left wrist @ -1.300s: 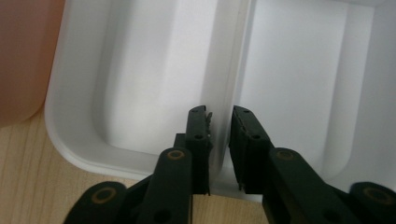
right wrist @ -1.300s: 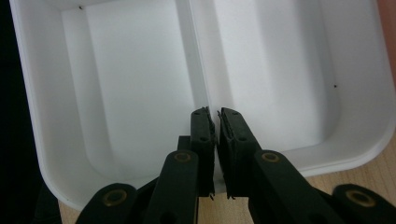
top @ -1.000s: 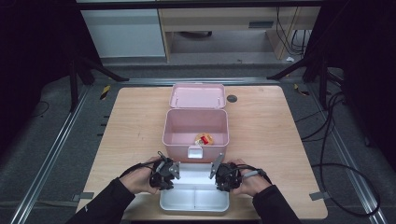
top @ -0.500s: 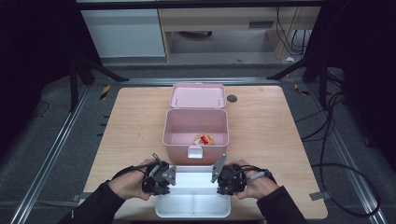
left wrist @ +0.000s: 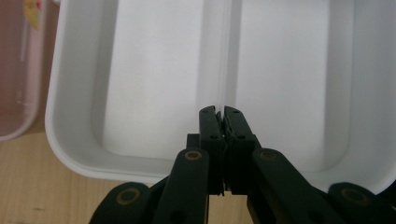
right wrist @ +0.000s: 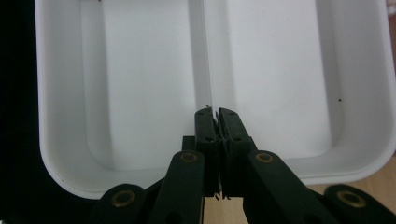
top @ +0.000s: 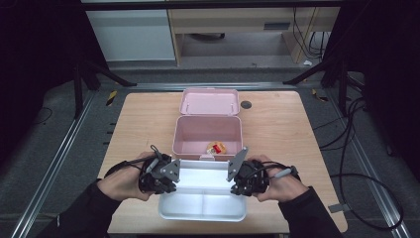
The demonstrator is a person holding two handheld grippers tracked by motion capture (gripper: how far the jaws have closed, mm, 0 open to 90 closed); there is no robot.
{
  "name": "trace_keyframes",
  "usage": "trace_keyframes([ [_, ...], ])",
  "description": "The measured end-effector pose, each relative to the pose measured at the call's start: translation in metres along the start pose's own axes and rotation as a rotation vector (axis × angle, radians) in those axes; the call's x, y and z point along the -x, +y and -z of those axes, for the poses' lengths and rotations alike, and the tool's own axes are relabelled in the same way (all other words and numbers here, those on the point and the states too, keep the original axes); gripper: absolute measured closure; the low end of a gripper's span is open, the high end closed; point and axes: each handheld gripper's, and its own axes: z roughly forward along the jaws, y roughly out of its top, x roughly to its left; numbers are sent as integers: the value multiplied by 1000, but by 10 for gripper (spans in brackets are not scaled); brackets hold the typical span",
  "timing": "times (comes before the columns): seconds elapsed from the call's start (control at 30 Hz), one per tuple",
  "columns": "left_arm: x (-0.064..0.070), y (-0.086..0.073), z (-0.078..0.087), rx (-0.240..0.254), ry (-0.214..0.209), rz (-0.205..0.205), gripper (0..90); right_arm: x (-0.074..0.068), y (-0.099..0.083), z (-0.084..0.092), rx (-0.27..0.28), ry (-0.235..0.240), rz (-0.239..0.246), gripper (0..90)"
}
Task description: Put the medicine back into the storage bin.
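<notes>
A white tray (top: 203, 206) with two compartments hangs over the table's near edge, held between both hands. My left gripper (top: 171, 179) is at its left end and my right gripper (top: 238, 179) at its right end. In the left gripper view my left gripper (left wrist: 220, 112) is shut on the tray's (left wrist: 56, 135) middle divider. The right gripper view has my right gripper (right wrist: 214, 112) shut on the same divider of the tray (right wrist: 46, 140) from the other end. Both compartments look empty.
An open pink box (top: 178, 136) stands just beyond the tray, its lid (top: 209, 101) lying flat behind it. A small orange and red item (top: 216, 147) lies inside near the front wall. A small dark disc (top: 245, 104) sits on the wooden table (top: 138, 124).
Both hands have risen together with the white tray held between them. The tray now looks larger and sits nearer the table's front edge. The pink box has not moved.
</notes>
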Motion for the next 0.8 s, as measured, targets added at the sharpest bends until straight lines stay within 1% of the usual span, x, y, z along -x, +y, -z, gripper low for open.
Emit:
trace_keyframes([
  [0.13,-8,7,12,-9,23,-7,874,7,6,14,1,-20,12,879],
  [0.23,-17,13,20,-6,42,-13,873,14,9,23,4,-40,23,879],
  [0.4,-36,22,31,-2,66,-25,873,32,11,39,19,-65,32,879],
  [0.43,-40,24,32,0,71,-22,874,36,12,42,21,-74,36,879],
  [0.47,-44,25,34,0,75,-26,875,40,12,44,24,-83,44,879],
  [0.57,-55,27,38,2,75,-25,875,51,14,48,29,-90,50,880],
  [0.73,-76,29,40,11,87,-34,874,69,18,53,28,-107,49,880],
  [0.8,-84,30,40,12,84,-30,875,76,19,54,31,-117,50,879],
])
